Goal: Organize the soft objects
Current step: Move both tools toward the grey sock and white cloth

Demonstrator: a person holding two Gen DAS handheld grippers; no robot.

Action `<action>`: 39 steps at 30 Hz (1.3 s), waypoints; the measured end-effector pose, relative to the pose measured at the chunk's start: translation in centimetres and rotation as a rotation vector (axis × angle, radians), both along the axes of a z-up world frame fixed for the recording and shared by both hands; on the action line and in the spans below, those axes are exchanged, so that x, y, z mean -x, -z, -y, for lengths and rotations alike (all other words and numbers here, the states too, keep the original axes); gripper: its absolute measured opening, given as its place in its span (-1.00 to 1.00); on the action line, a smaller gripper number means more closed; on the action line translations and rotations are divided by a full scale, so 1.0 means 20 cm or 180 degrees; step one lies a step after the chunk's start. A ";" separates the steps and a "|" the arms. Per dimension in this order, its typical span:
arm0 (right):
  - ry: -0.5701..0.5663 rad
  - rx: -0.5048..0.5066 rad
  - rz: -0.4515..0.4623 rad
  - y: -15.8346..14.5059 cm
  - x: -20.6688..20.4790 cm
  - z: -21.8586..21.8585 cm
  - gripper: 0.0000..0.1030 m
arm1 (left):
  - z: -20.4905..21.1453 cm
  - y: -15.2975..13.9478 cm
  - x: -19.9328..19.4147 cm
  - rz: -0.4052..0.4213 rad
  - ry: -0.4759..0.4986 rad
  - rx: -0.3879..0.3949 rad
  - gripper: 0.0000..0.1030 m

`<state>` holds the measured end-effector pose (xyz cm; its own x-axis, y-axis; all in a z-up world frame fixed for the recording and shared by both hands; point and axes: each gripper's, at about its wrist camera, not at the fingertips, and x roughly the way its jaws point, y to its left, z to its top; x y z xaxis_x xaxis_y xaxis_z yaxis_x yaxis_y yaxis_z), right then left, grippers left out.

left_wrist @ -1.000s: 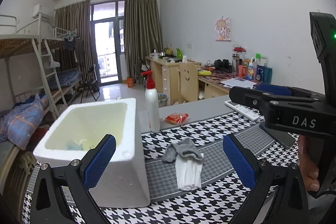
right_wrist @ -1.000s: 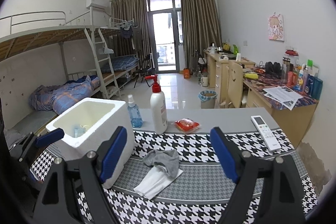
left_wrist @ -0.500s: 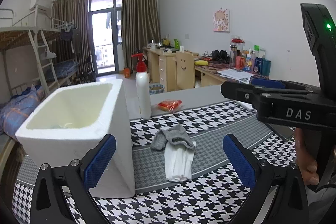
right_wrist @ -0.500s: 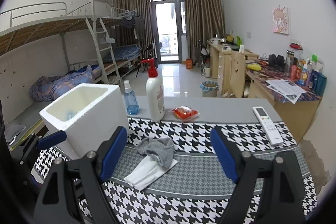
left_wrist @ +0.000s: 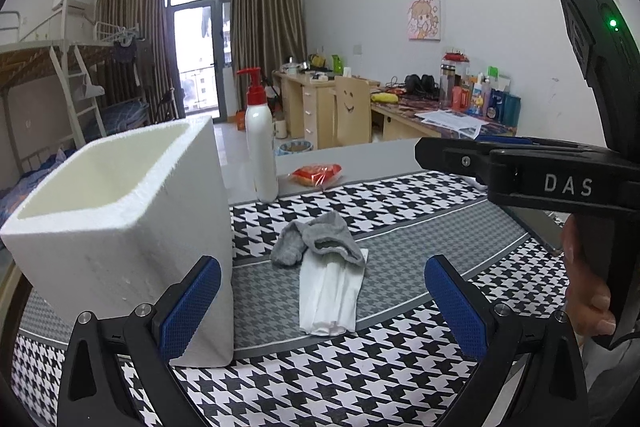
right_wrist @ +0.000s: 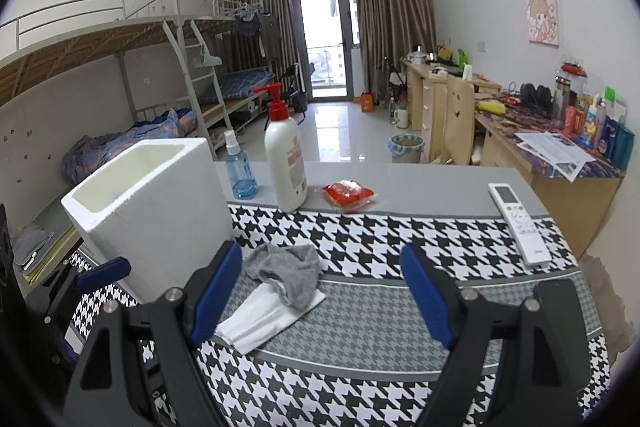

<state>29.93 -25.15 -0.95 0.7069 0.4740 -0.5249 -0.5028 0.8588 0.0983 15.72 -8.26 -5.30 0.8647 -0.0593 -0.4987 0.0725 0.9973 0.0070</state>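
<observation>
Through the left wrist view: left gripper (left_wrist: 322, 301) spread wide and empty above the table (left_wrist: 360, 151) with its black-and-white houndstooth cloth (left_wrist: 360, 367). Ahead, between the blue pads, a crumpled grey sock (left_wrist: 316, 243) lying partly on a folded white cloth (left_wrist: 328, 297). Just left, a tall white foam box (left_wrist: 132, 227), open-topped, crowding that side. Behind, a white pump bottle with red nozzle (left_wrist: 261, 151) and a red snack packet (left_wrist: 317, 174). At right, the black right gripper body (left_wrist: 560, 183) in a hand (left_wrist: 586, 291). Through the right wrist view: right gripper (right_wrist: 320, 301) likewise wide open, holding nothing, same sock and cloth low between its pads, foam box at left. Beyond, a small blue spray bottle (right_wrist: 239, 171); at the right edge, a white remote control (right_wrist: 518, 223).
</observation>
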 end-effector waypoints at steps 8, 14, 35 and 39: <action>-0.0069 0.0044 -0.0065 0.02 -0.04 0.01 0.64 | 0.03 0.06 -0.04 -0.0127 -0.0060 0.0036 0.98; -0.0176 0.0074 -0.0118 0.04 -0.05 0.01 0.64 | 0.04 0.10 -0.07 -0.0177 -0.0104 0.0039 0.98; -0.0377 0.0282 -0.0339 0.16 -0.17 -0.03 0.64 | 0.05 0.21 -0.20 -0.0451 -0.0206 0.0008 0.98; -0.0503 0.0370 -0.0402 0.19 -0.20 -0.08 0.64 | 0.05 0.22 -0.23 -0.0505 -0.0218 0.0011 0.98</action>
<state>33.85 -23.64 -4.77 0.5538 0.5049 -0.6621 -0.6220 0.7795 0.0741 20.38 -9.28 -9.77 0.7772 -0.0048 -0.6292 0.0042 1.0000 -0.0024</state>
